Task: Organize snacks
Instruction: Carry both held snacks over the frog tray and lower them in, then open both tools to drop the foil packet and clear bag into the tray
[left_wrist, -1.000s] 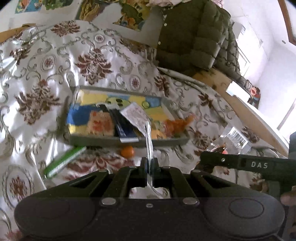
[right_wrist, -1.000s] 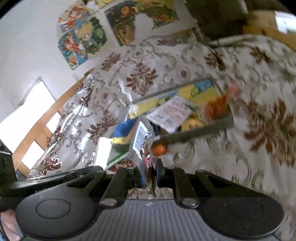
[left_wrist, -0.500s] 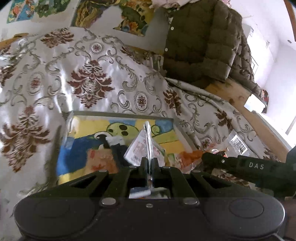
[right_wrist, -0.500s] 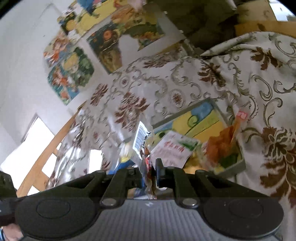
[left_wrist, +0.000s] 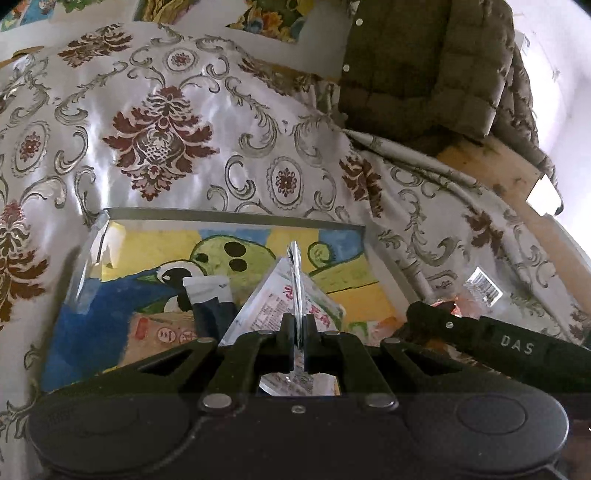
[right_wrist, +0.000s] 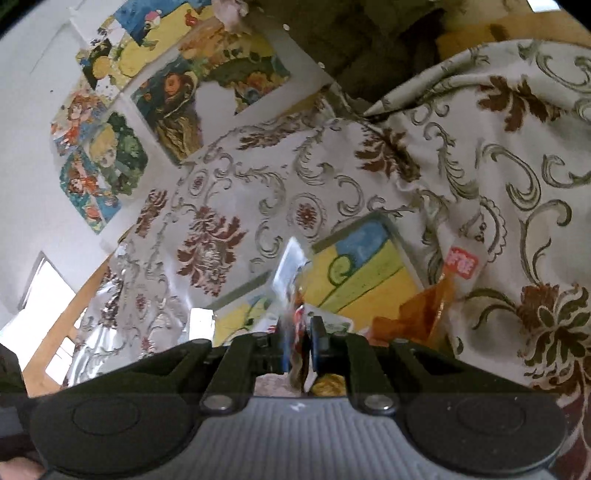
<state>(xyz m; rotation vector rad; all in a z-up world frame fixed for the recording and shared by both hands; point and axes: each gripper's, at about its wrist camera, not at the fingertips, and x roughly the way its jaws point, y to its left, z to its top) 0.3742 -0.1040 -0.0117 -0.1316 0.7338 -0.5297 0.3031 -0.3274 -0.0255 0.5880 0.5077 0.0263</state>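
My left gripper (left_wrist: 297, 326) is shut on a thin clear packet (left_wrist: 295, 273), seen edge-on, above the tray (left_wrist: 229, 215) with a painted yellow, blue and green bottom. In the tray lie a white packet with red print (left_wrist: 266, 310), a dark blue packet (left_wrist: 212, 308) and a tan packet (left_wrist: 159, 334). My right gripper (right_wrist: 299, 330) is shut on a clear snack bag (right_wrist: 291, 269) with red contents, over the tray's near side (right_wrist: 364, 258). An orange packet (right_wrist: 424, 314) leans at the tray's right end. The right gripper's body (left_wrist: 498, 345) shows at the right in the left wrist view.
A shiny floral cloth (left_wrist: 159, 140) covers the surface around the tray. An olive quilted jacket (left_wrist: 424, 74) hangs at the back right beside a wooden edge (left_wrist: 491, 166). Cartoon posters (right_wrist: 107, 162) hang on the wall behind.
Both grippers have moved forward and a little down, from in front of the tray to over it, each still holding its packet. The green packet and orange ball have left view.
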